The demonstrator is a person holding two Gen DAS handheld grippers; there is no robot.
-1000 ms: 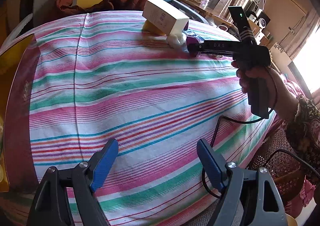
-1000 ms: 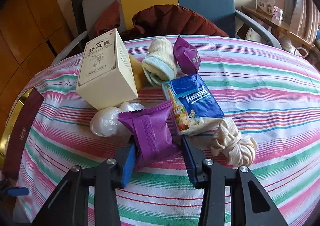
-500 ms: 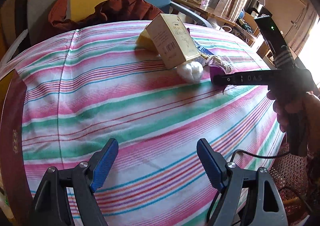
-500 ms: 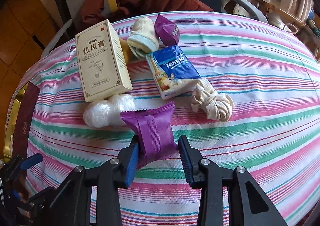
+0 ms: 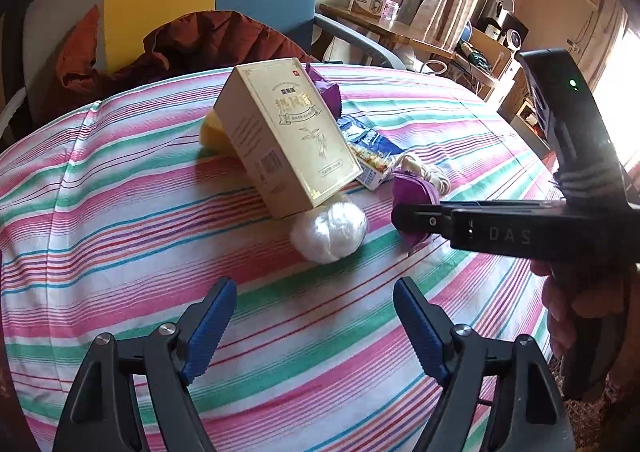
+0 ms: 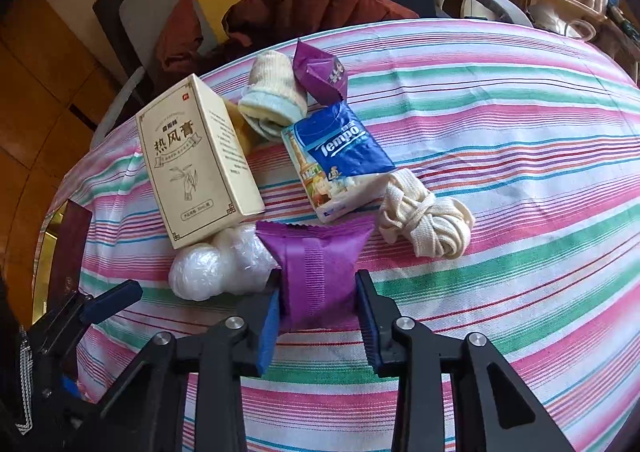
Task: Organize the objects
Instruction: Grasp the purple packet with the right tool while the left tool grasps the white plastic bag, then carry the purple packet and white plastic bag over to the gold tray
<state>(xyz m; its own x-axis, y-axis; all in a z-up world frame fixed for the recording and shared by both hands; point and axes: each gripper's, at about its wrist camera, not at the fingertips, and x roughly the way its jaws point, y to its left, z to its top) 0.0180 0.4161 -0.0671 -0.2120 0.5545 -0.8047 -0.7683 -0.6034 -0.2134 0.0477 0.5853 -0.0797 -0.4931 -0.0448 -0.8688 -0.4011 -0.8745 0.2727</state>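
Right gripper (image 6: 316, 302) clenched on purple packet (image 6: 316, 268), jaws just closed, packet low over striped table (image 6: 520, 171). Left gripper (image 5: 314, 326) released, empty, hovering short of white wrapped ball (image 5: 328, 232). Ball touches packet; a lift may drag it rolling. Beyond, cream box (image 6: 196, 159) leans on ball, could topple. Tissue pack (image 6: 340, 159) and cord bundle (image 6: 424, 219) lie just behind.

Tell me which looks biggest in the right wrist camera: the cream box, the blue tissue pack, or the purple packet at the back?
1. cream box, clearly the biggest.
2. blue tissue pack, somewhat smaller.
3. purple packet at the back, smallest, though it lies farthest from the camera, which shrinks it.
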